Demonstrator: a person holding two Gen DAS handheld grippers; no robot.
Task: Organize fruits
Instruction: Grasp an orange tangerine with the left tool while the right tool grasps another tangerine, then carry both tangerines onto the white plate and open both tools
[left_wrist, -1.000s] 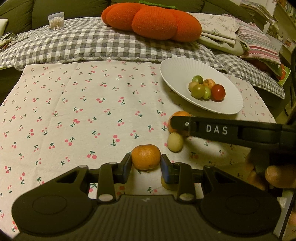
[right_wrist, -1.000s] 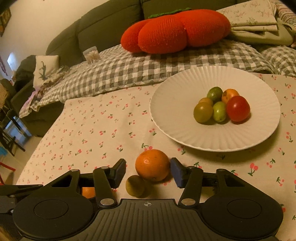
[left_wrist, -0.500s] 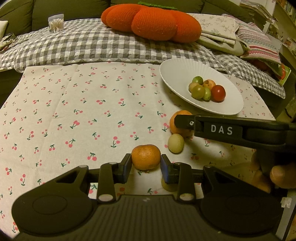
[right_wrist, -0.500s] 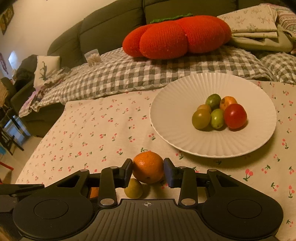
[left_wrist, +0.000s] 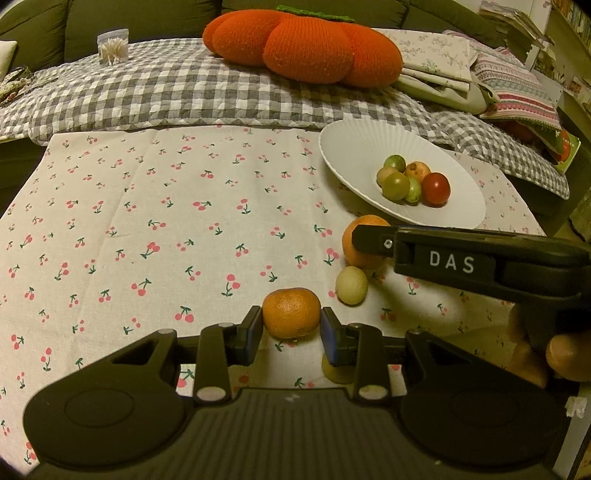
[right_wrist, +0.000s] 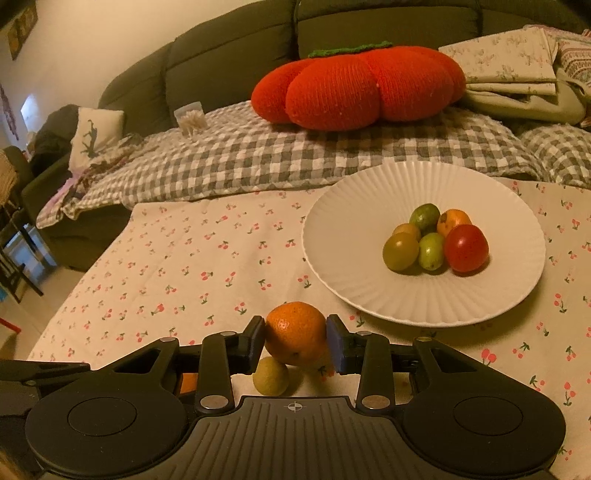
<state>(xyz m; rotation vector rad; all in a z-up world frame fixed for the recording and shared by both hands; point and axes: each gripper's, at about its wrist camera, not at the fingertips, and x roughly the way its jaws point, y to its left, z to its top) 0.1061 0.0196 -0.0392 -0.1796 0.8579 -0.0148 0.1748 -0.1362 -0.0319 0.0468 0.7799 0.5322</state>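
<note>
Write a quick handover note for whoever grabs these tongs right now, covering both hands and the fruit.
Left tongs: shut on the mandarin, which is still on the tablecloth.
Right tongs: shut on the orange, near the white plate.
Done: six small fruits piled on the plate.
Left: plate both held fruits, then the pale green fruit and another small one half hidden under the left tongs.

A table draped in a cherry-print cloth (left_wrist: 155, 229) carries it all. A mandarin (left_wrist: 291, 313) sits on the cloth right between the left tongs' tips, a pale green fruit (left_wrist: 351, 285) just beyond to their right. In the right tongs' view, a white fluted plate (right_wrist: 354, 236) rests ahead and right of the tips, small fruits (right_wrist: 436, 243) heaped on it.
</note>
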